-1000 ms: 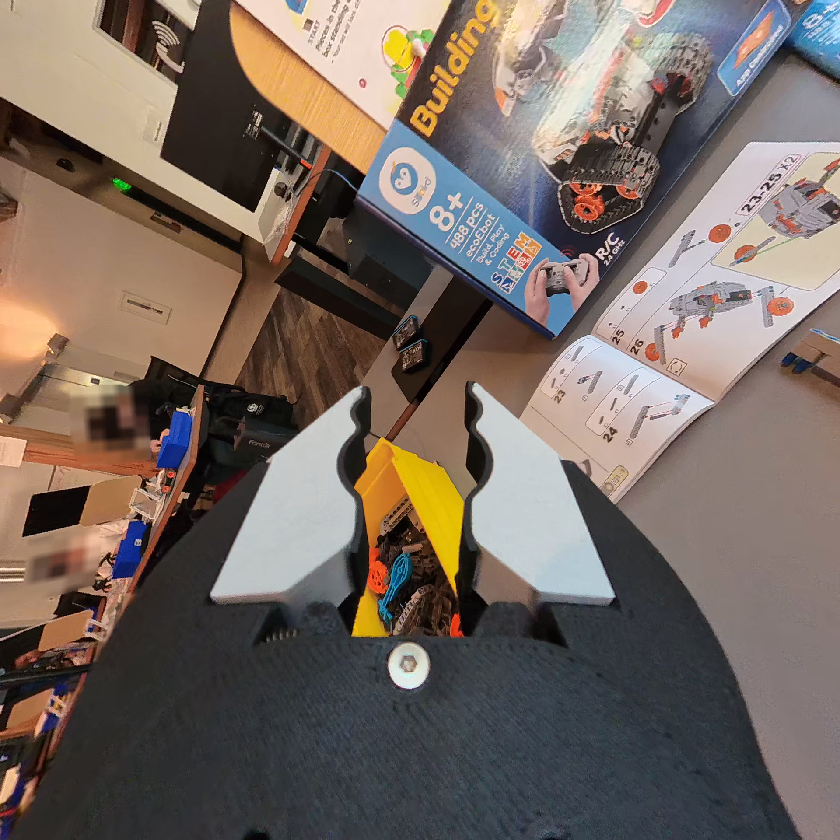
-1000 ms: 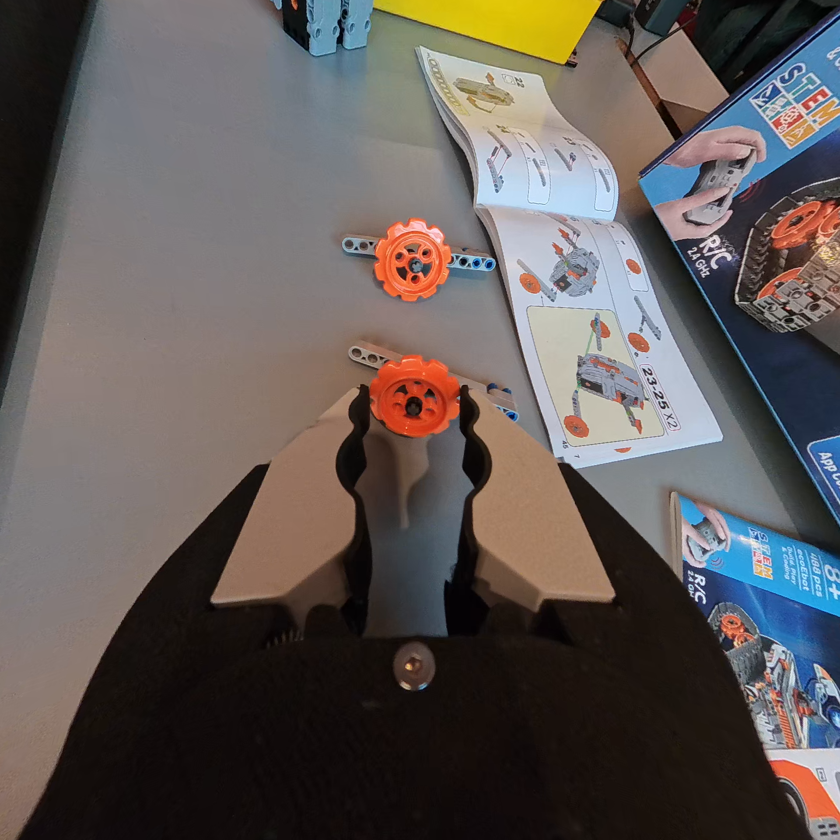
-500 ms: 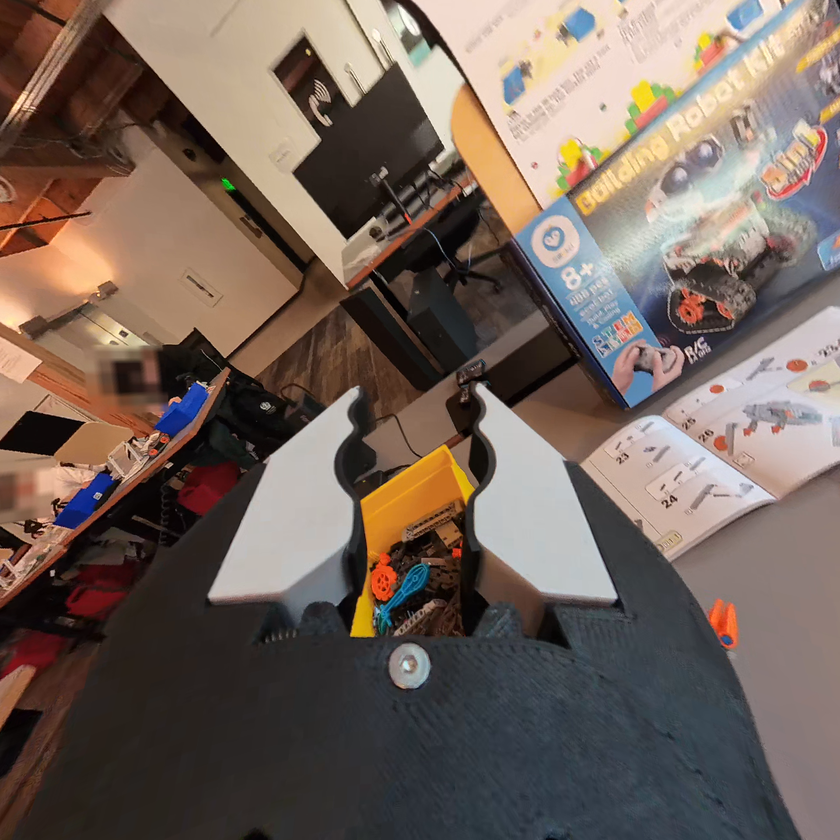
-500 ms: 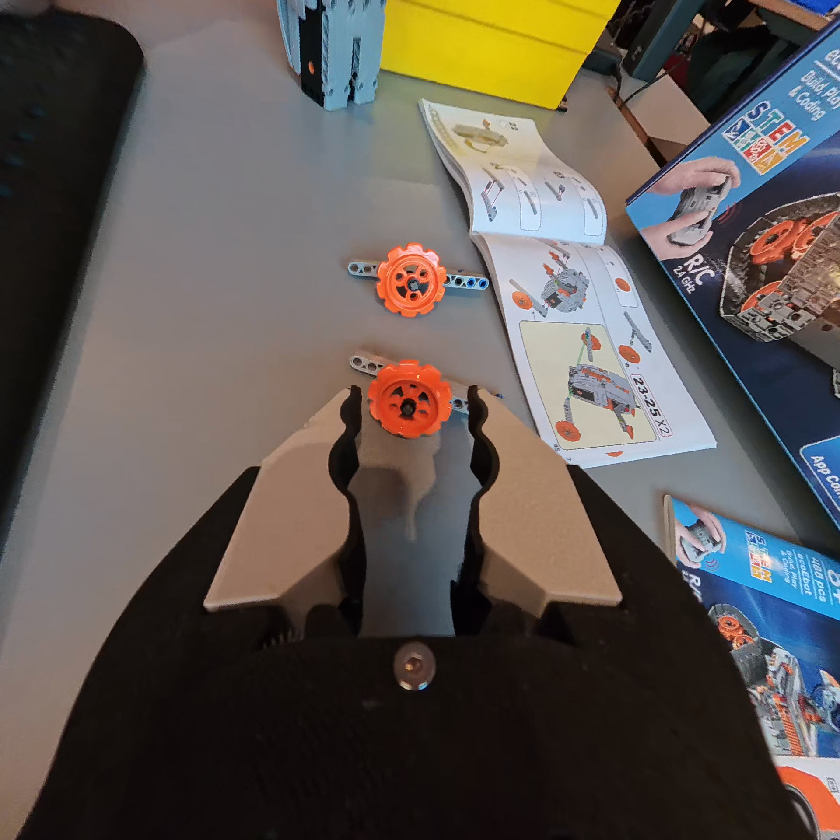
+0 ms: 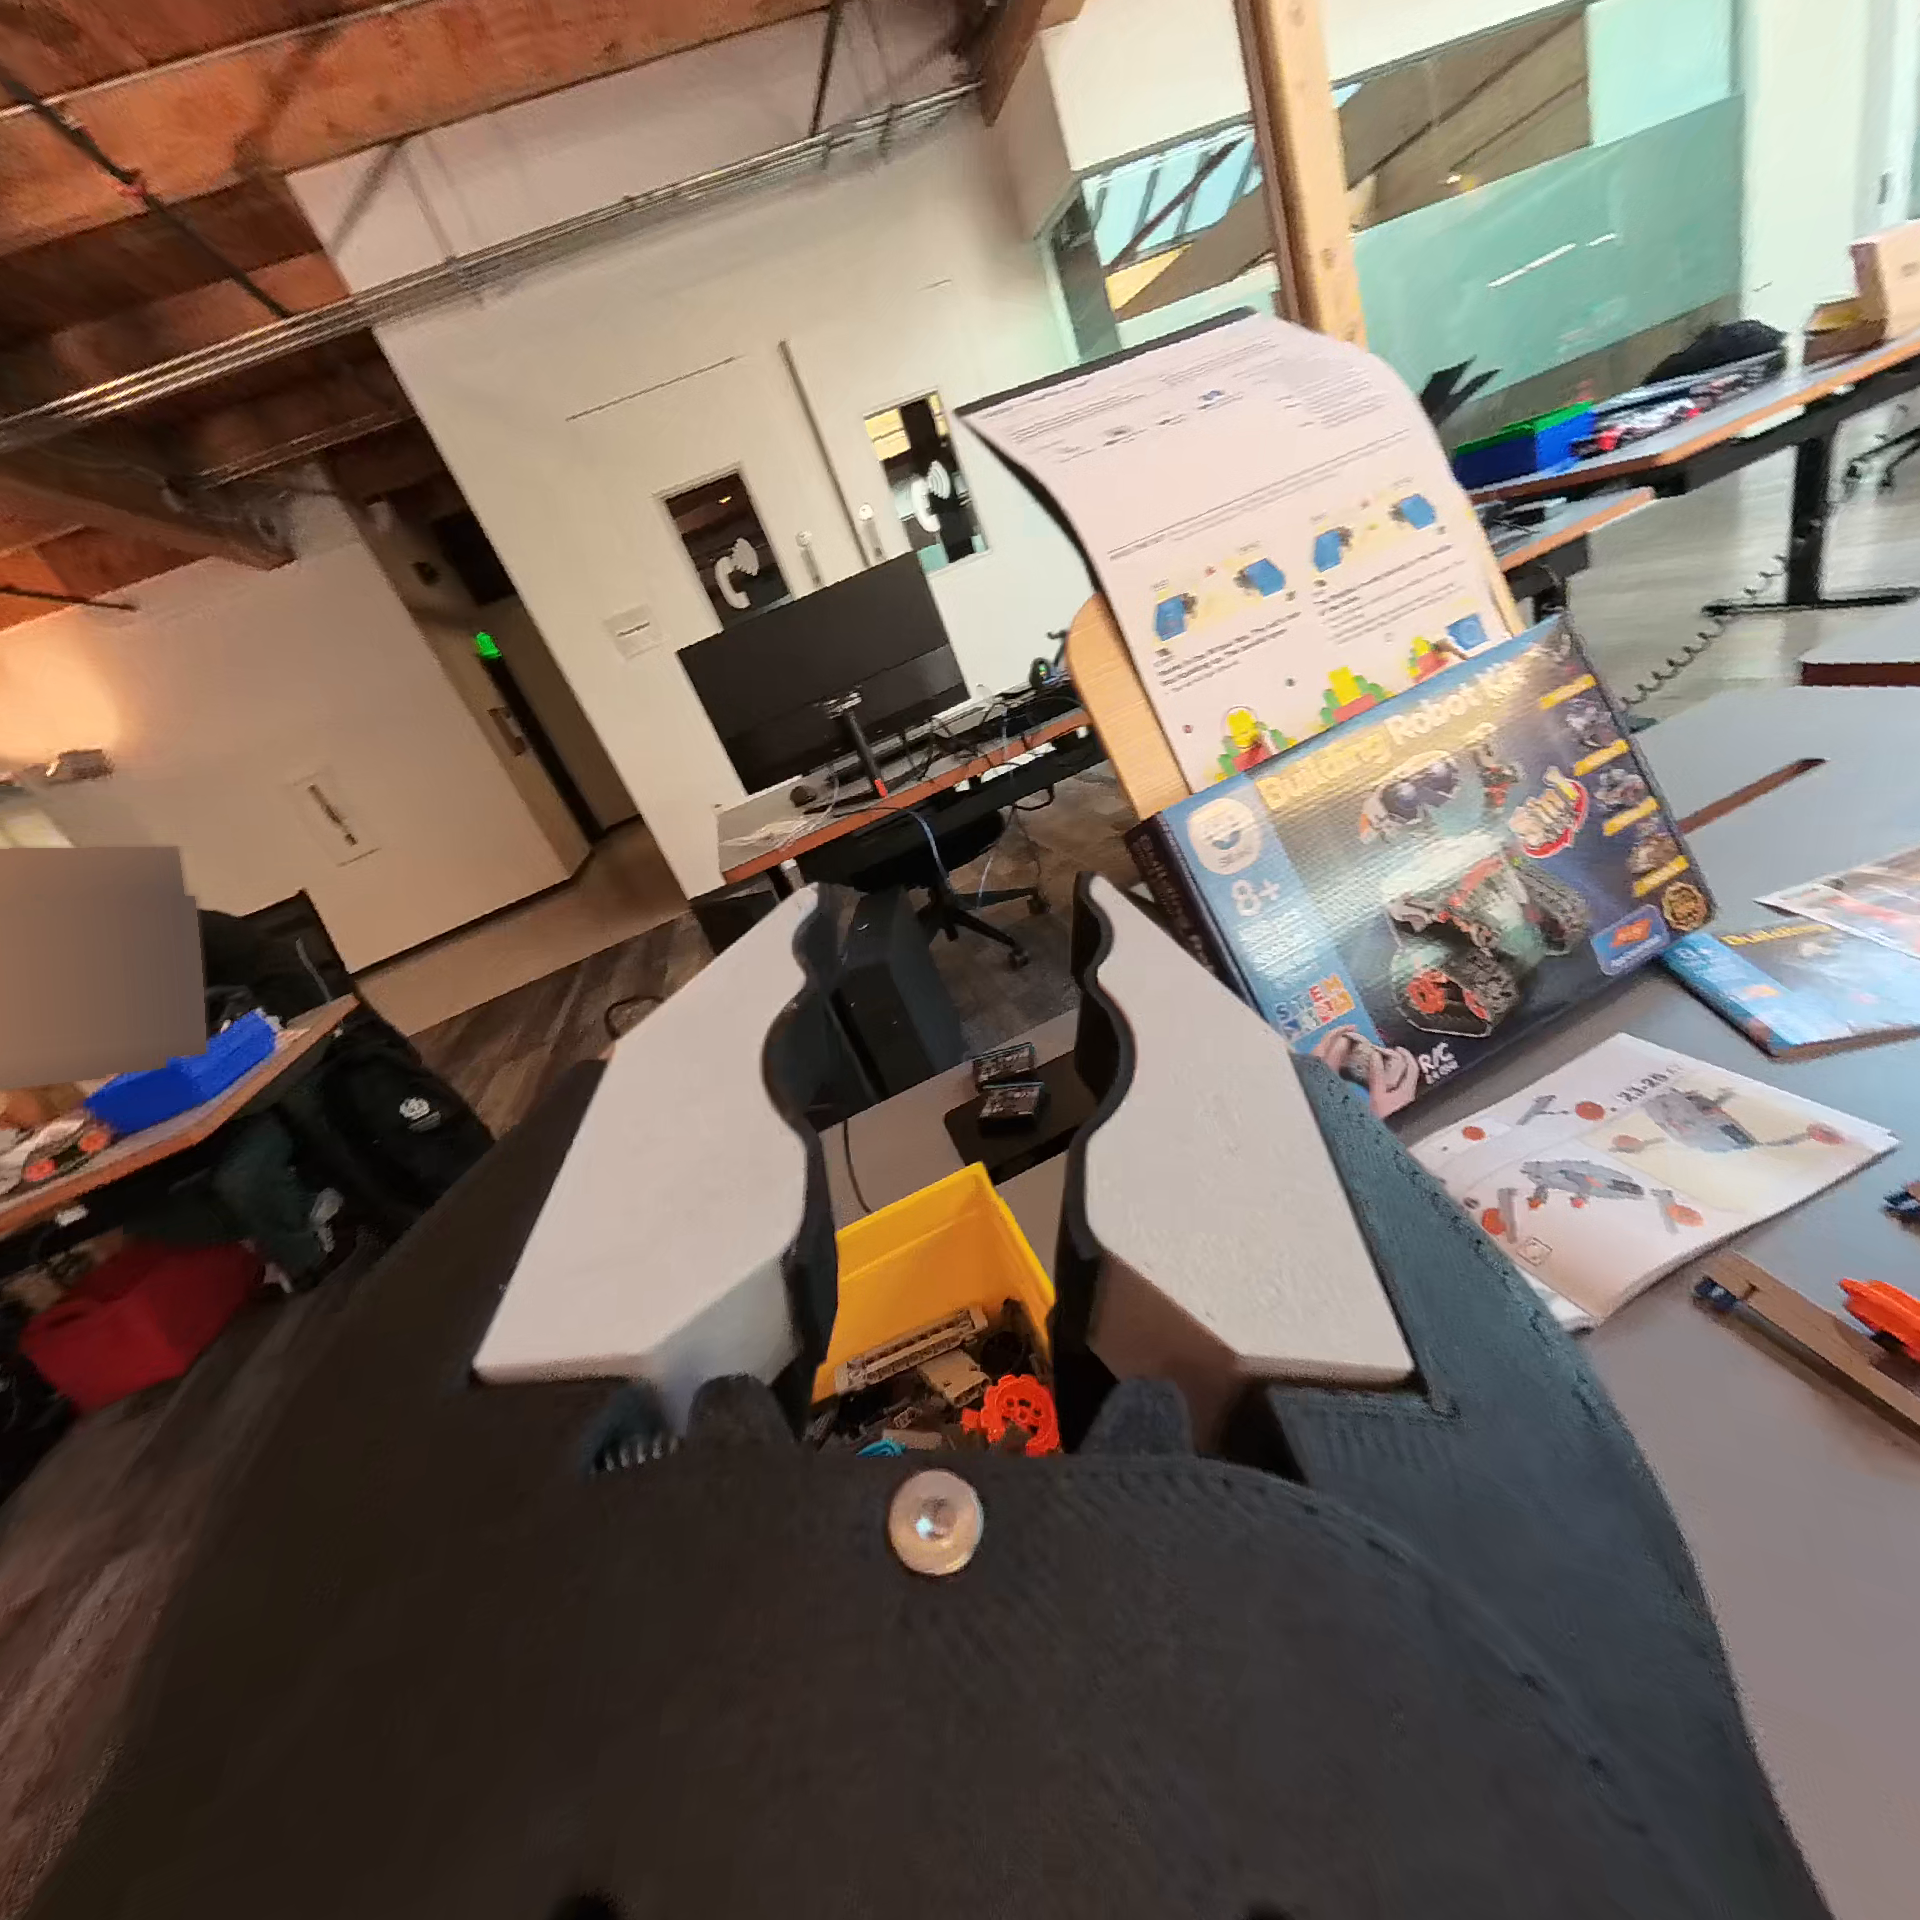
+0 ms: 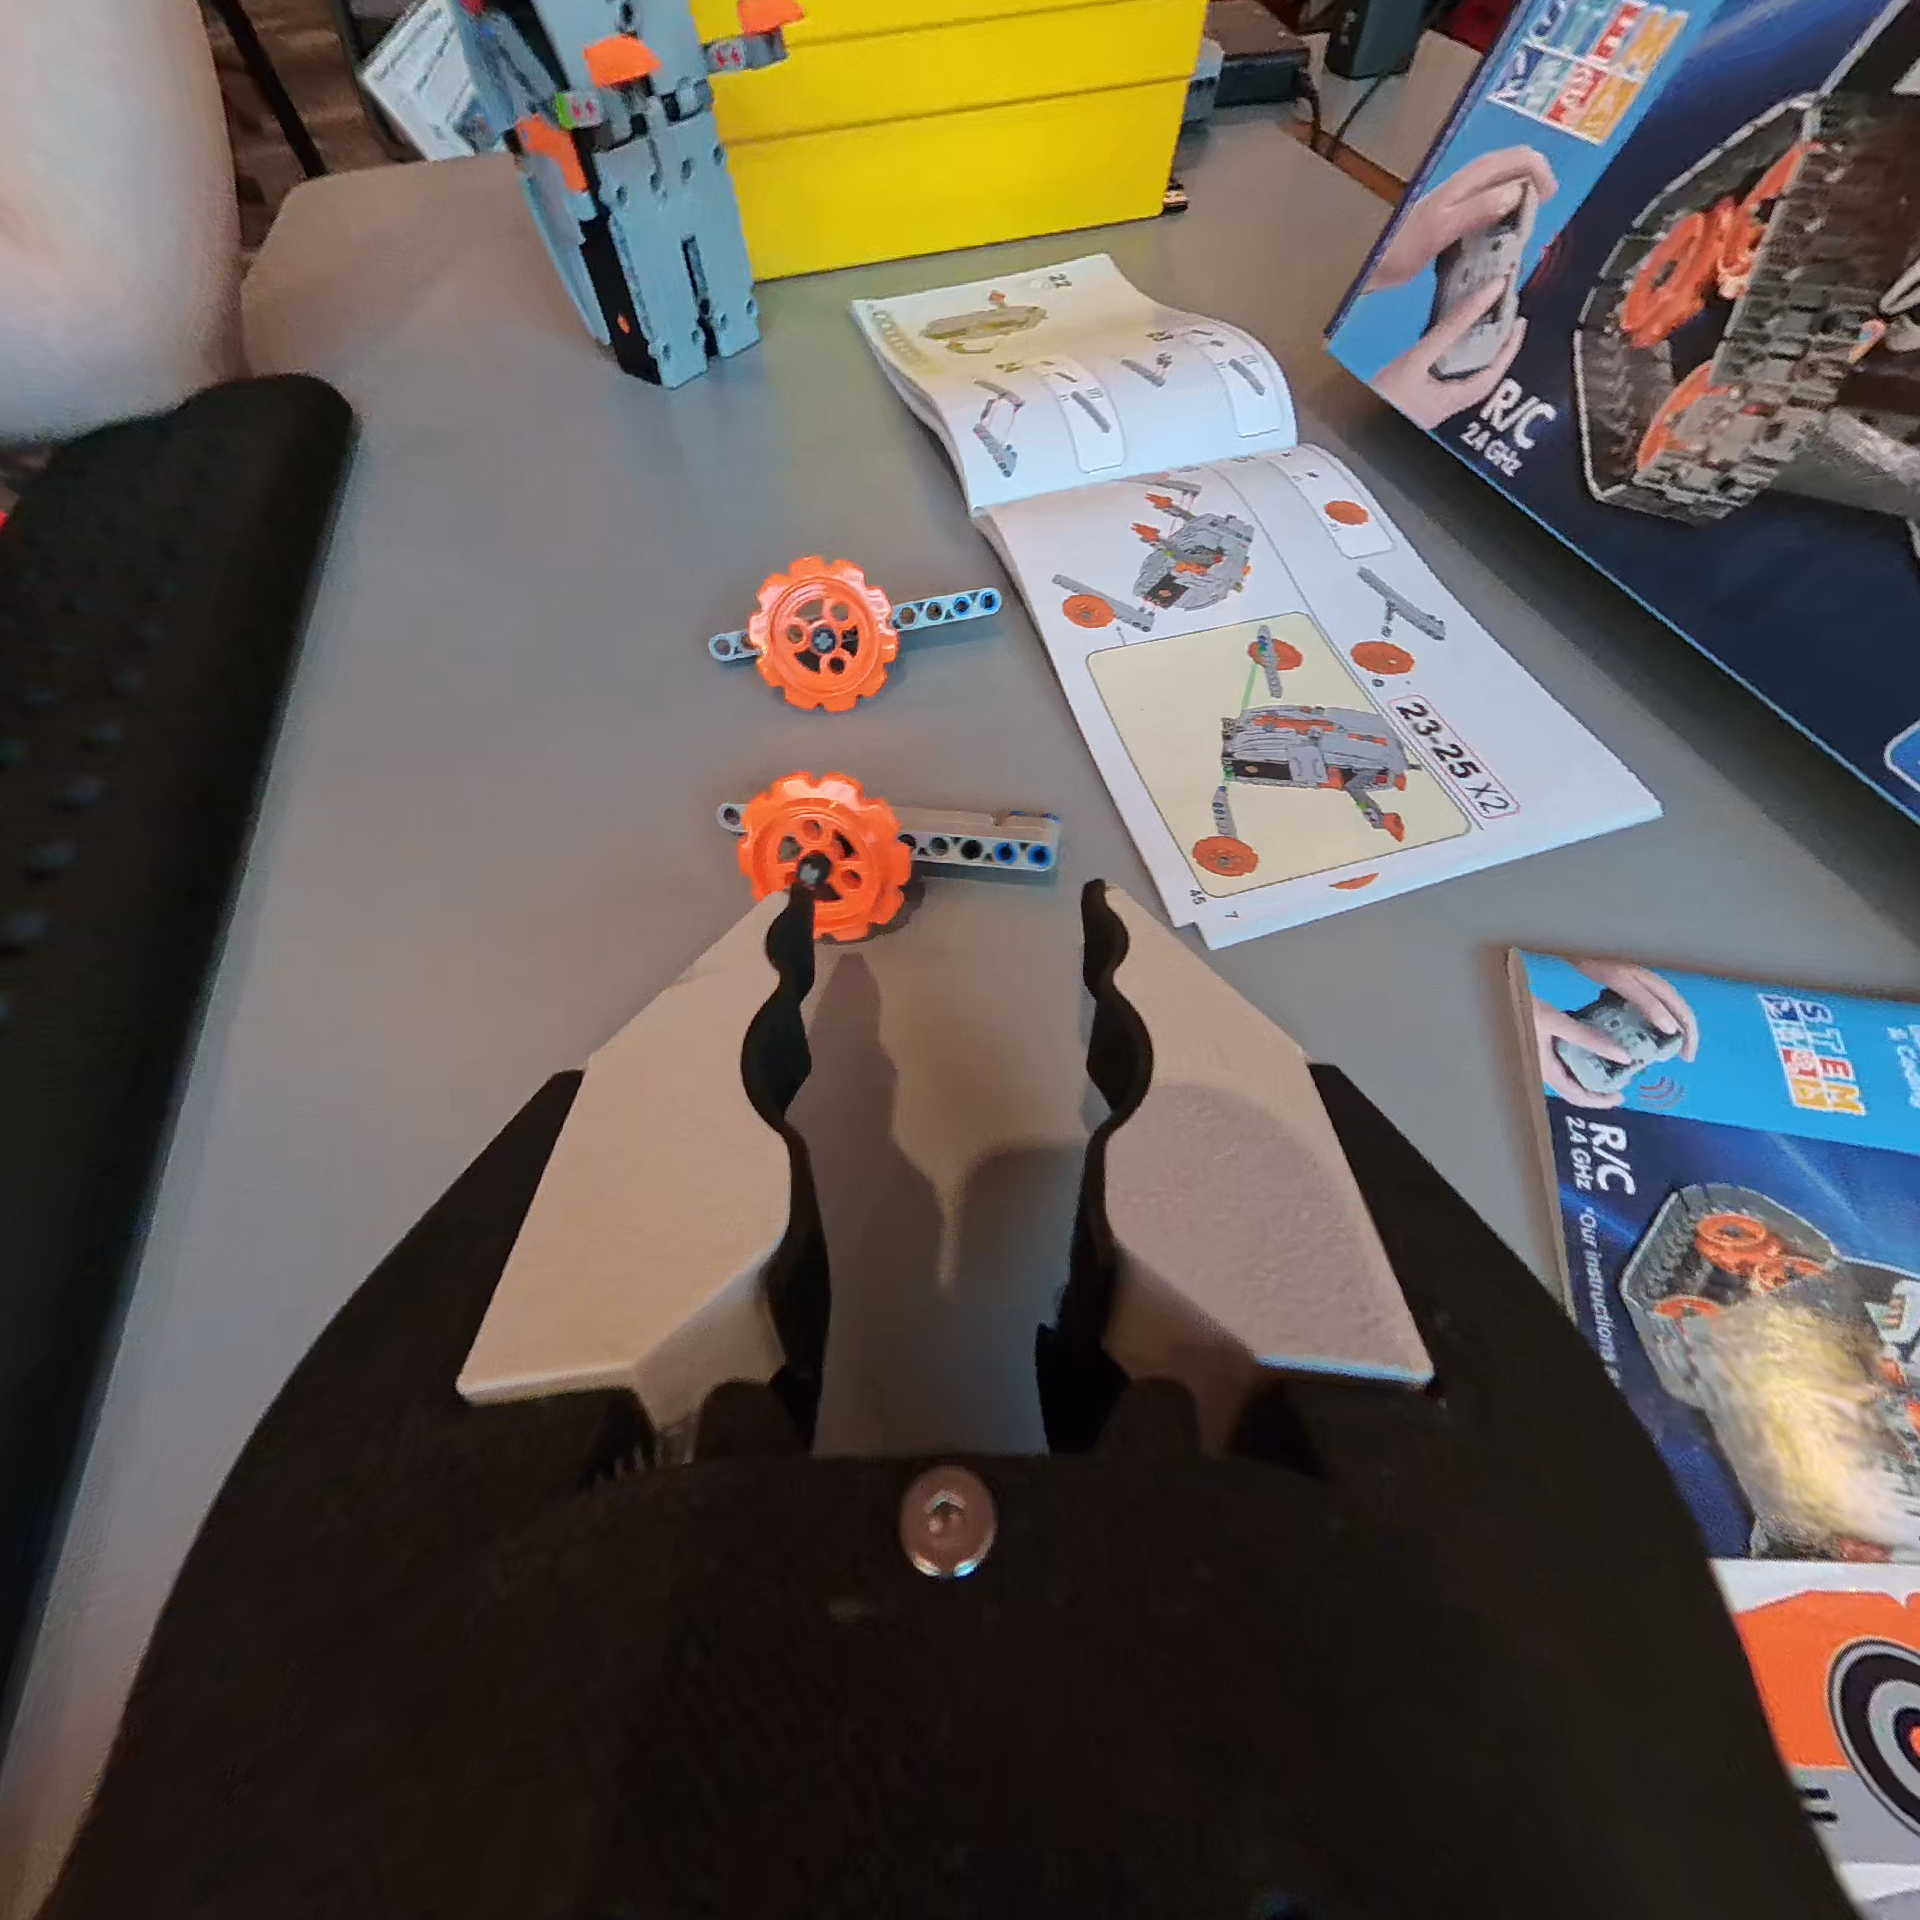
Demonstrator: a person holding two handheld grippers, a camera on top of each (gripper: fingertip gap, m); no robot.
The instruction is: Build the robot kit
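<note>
The grey table [image 6: 499,623] carries a blue kit box [image 6: 1704,312], an open instruction booklet [image 6: 1247,623] and a yellow bin [image 5: 935,1257]. The left gripper [image 5: 940,914] hangs over that bin, jaws apart and empty; only its view shows the loose parts inside. The right gripper [image 6: 935,904] is likewise spread, holding nothing, its left finger tip at the nearer orange gear [image 6: 831,842] on a grey beam. A second orange gear [image 6: 821,634] lies just beyond.

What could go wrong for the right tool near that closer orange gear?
The right tool is open, its left fingertip right at the near gear; it may push the gear and its beam instead of straddling them. The booklet lies close beside, so a sideways shove could slide the beam under its pages.
</note>
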